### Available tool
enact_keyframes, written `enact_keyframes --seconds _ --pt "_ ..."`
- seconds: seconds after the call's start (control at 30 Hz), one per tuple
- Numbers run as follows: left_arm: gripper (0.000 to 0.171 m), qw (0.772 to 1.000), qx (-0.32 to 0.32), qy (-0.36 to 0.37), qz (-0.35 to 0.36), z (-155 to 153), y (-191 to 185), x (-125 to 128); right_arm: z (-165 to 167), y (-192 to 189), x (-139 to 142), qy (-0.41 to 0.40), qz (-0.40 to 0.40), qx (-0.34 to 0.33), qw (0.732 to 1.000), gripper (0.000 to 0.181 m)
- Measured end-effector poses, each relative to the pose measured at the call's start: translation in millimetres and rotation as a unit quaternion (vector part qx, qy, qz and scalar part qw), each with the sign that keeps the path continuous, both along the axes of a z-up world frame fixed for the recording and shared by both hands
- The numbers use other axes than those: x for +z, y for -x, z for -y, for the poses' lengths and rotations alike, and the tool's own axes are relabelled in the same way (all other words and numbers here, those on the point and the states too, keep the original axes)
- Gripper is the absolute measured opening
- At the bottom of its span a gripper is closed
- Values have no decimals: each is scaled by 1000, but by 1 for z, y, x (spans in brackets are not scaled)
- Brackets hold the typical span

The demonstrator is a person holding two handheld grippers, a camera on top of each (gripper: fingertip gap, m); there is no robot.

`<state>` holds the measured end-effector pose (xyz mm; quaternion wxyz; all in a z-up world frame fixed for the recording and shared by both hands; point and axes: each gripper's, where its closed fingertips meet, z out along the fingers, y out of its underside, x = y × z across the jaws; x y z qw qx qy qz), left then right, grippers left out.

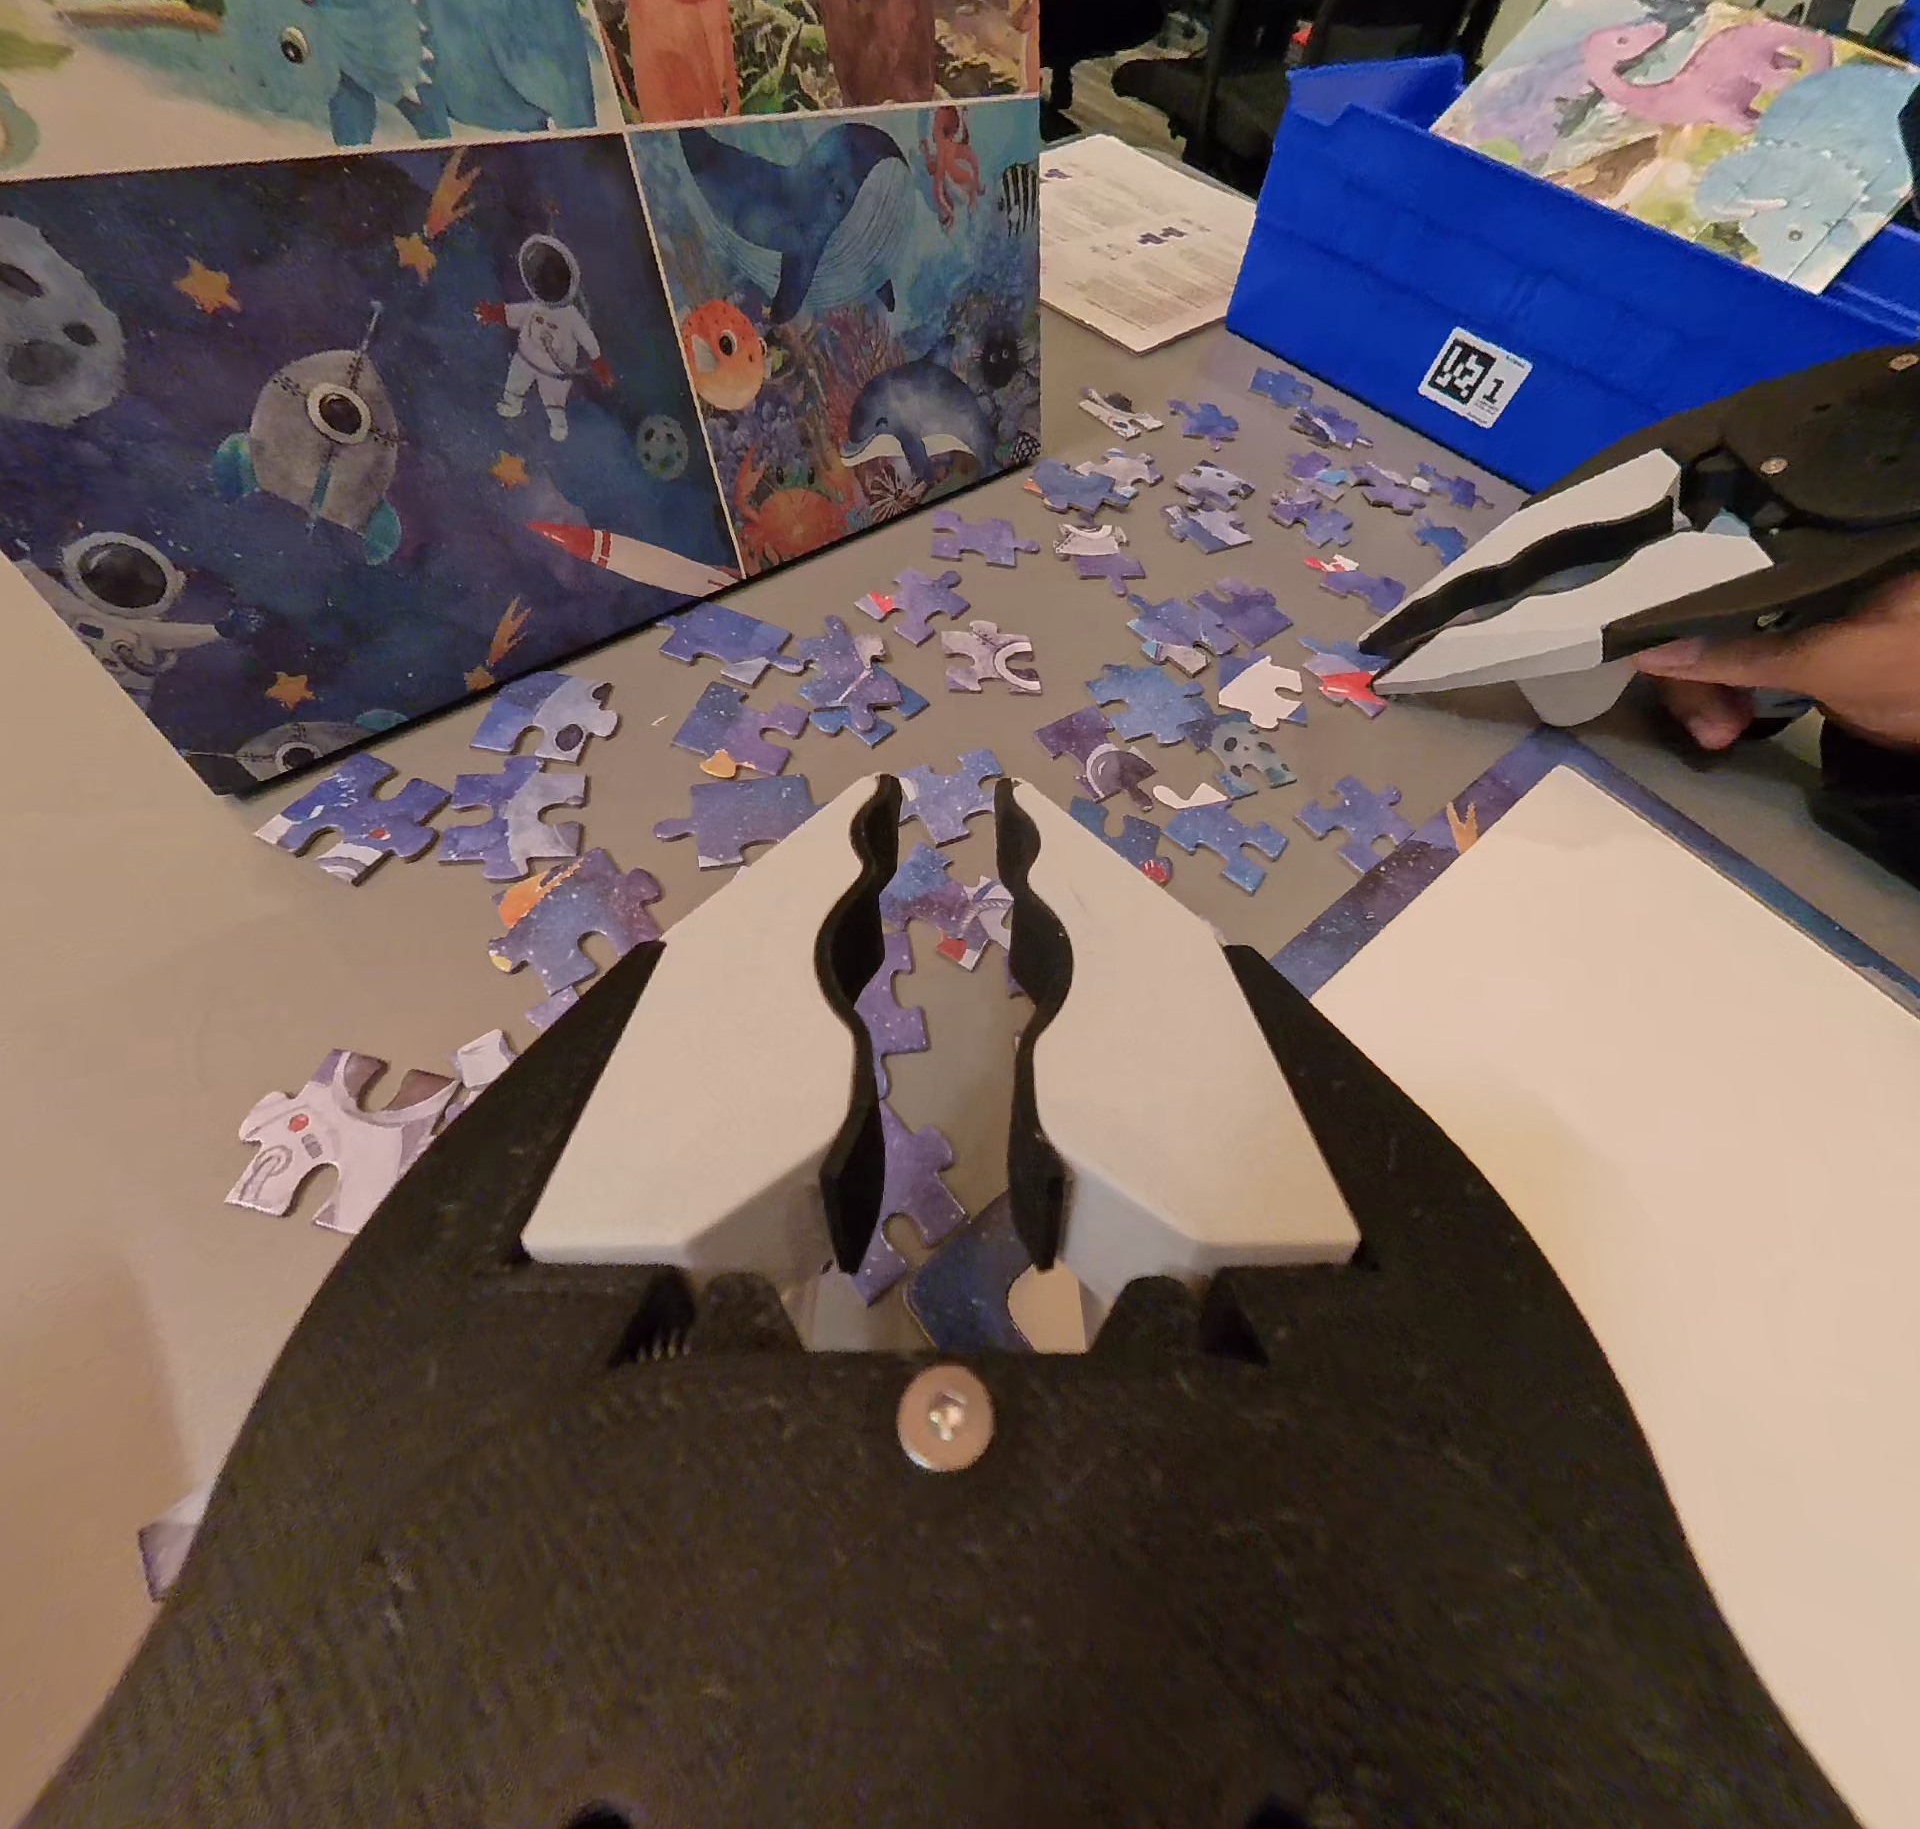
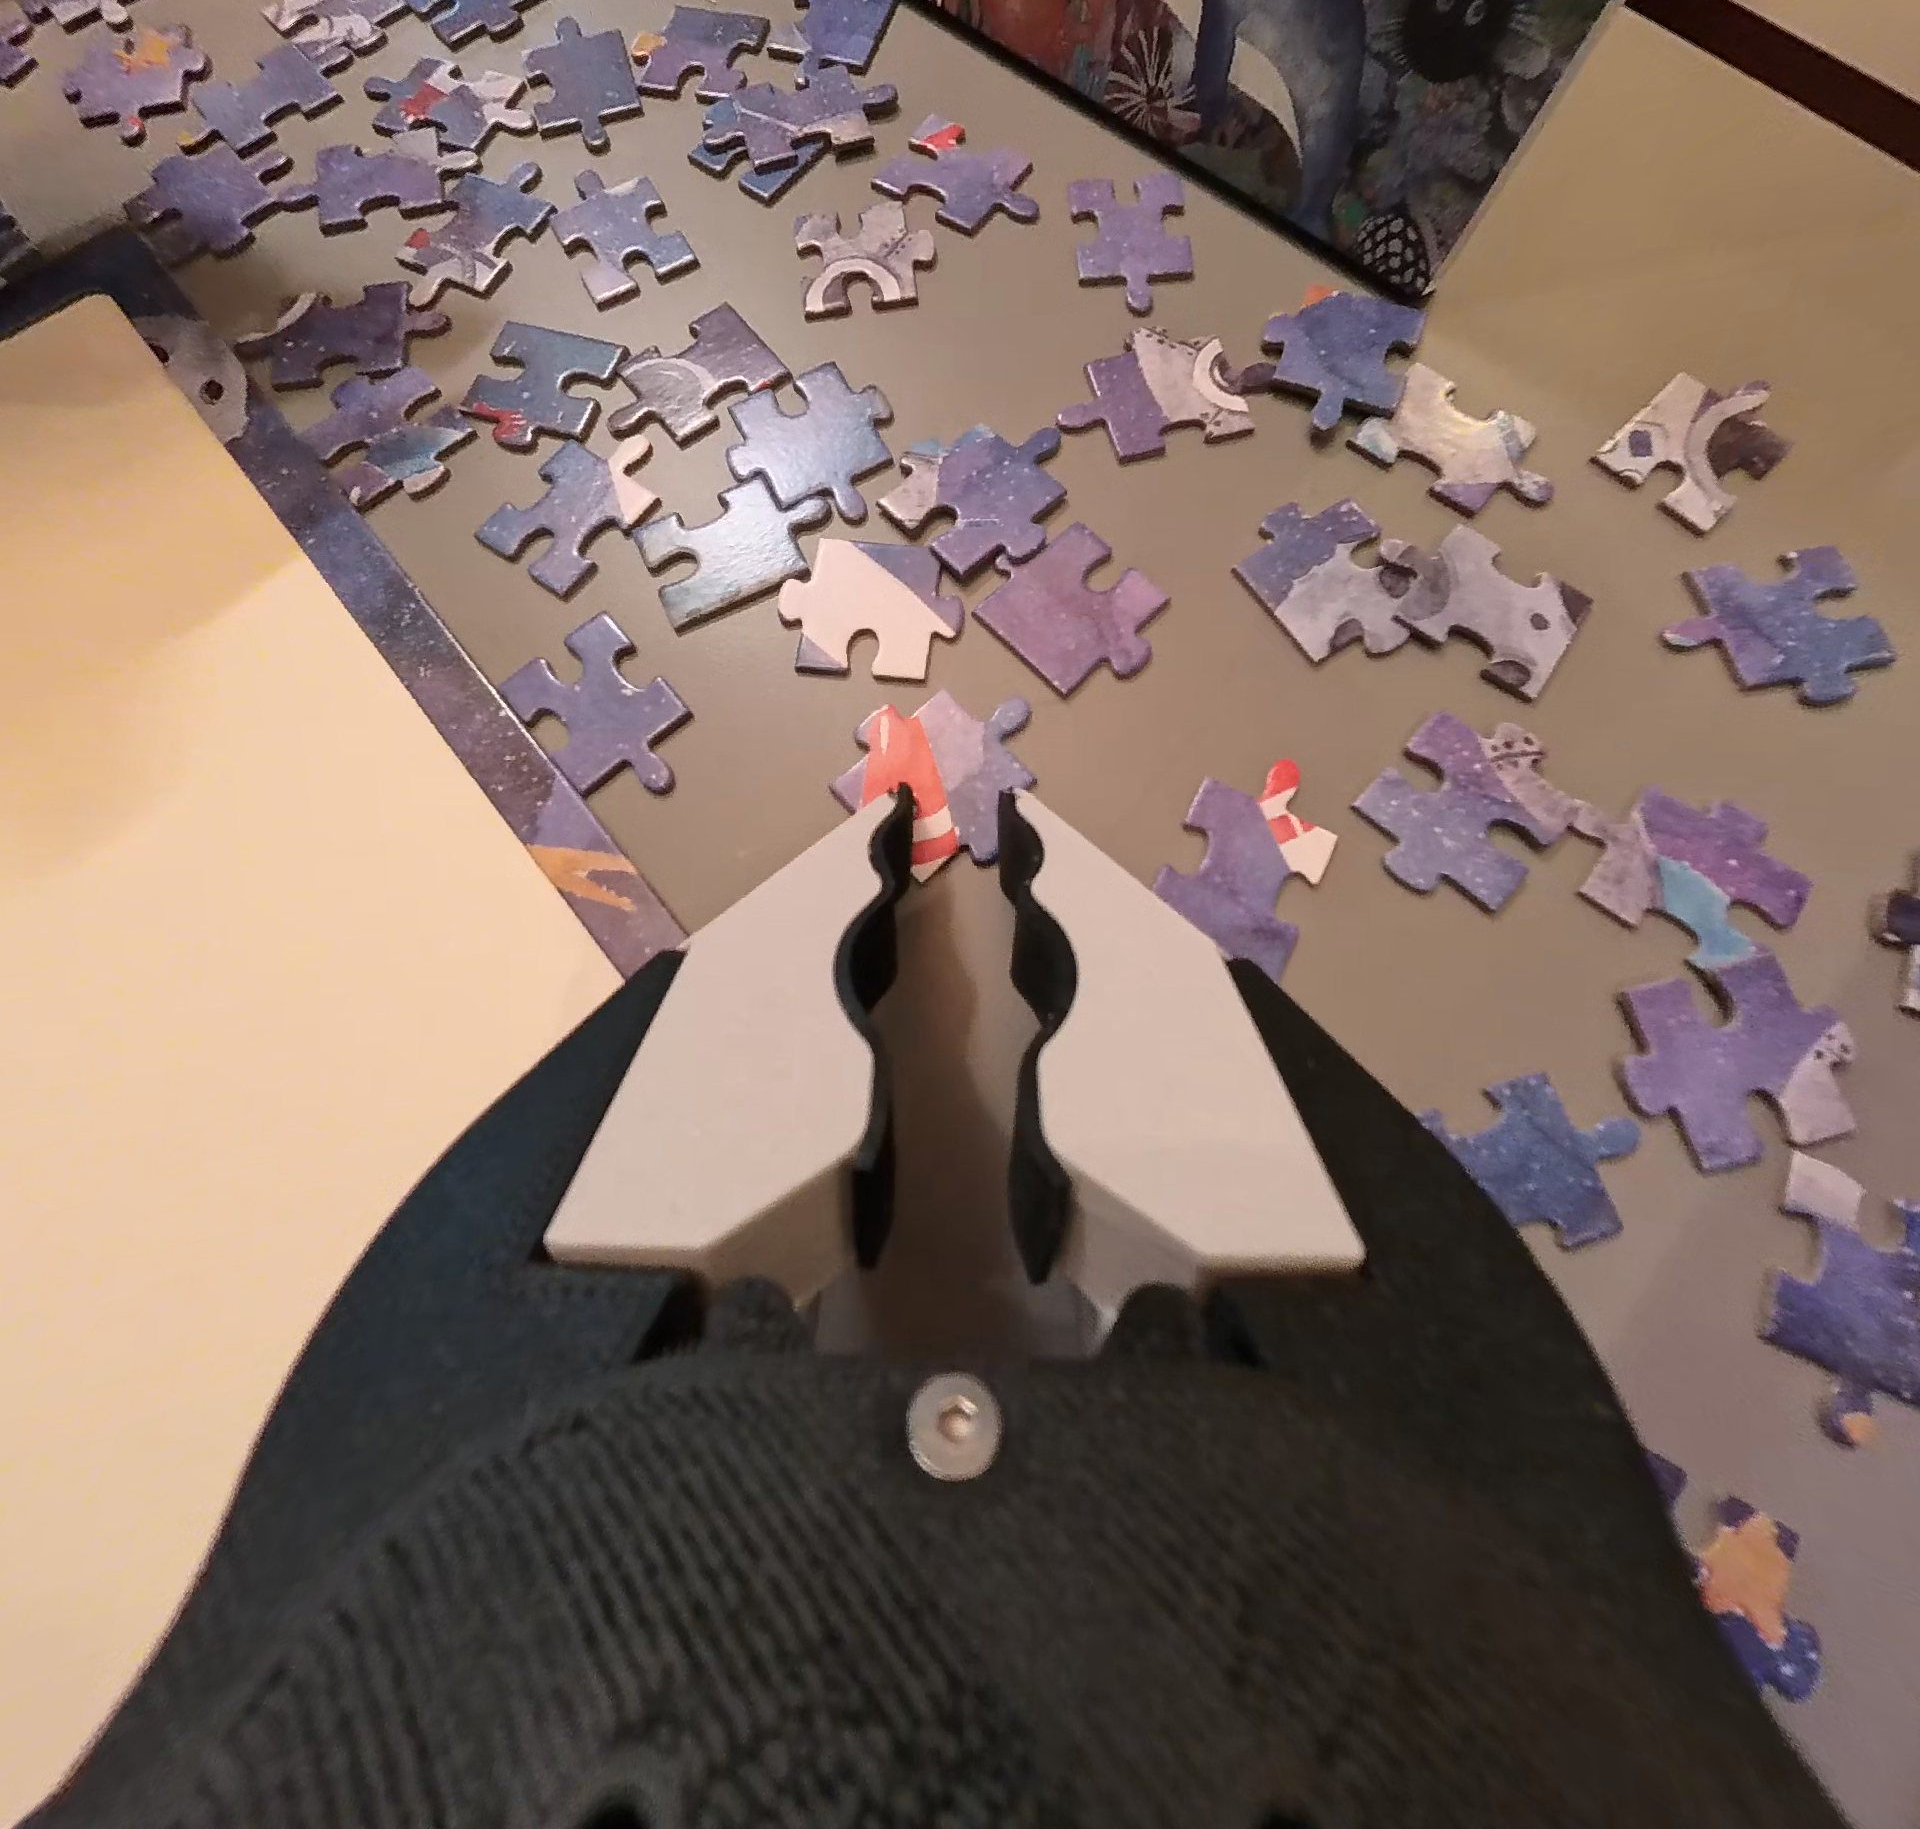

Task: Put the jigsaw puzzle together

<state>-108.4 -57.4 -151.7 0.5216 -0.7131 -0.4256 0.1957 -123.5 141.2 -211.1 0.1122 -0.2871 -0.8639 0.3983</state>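
Note:
Many loose purple-blue puzzle pieces (image 1: pixel 743 811) lie face up on the grey table, also in the right wrist view (image 2: pixel 816 439). A cream puzzle board with a purple starry border (image 1: pixel 1621 1104) lies at the right and shows in the right wrist view (image 2: pixel 229 657) at the left. My left gripper (image 1: pixel 945 792) is open and empty above pieces near the board's corner. My right gripper (image 2: pixel 951 797) is open, its tips on either side of a red-and-purple piece (image 2: pixel 940 756) that lies on the table. Both show in the left wrist view: the gripper (image 1: pixel 1377 662) and the piece (image 1: pixel 1345 686).
The illustrated puzzle box (image 1: pixel 416 377) stands behind the pieces, its corner in the right wrist view (image 2: pixel 1351 65). A blue bin (image 1: pixel 1455 262) holding a dinosaur puzzle picture stands at the back right, next to a printed sheet (image 1: pixel 1143 241). A hand (image 1: pixel 1808 667) holds the right gripper. Left tips to right tips: about 20 cm.

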Motion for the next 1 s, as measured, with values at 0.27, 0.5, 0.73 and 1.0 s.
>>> enact_keyframes --seconds 0.27,0.5,0.73,1.0 --pt "17 1000 -1 1 0 -1 0 0 -6 4 9 9 -14 -10 1000 11" --pt "17 1000 -1 1 -1 -1 -1 1 -15 11 12 14 -15 -34 999 21" --pt "17 1000 -2 2 -3 -1 -1 2 -10 7 11 28 -5 -19 999 26" --pt "18 1000 -4 4 0 -2 -1 0 0 0 -1 -11 -11 8 1000 33"
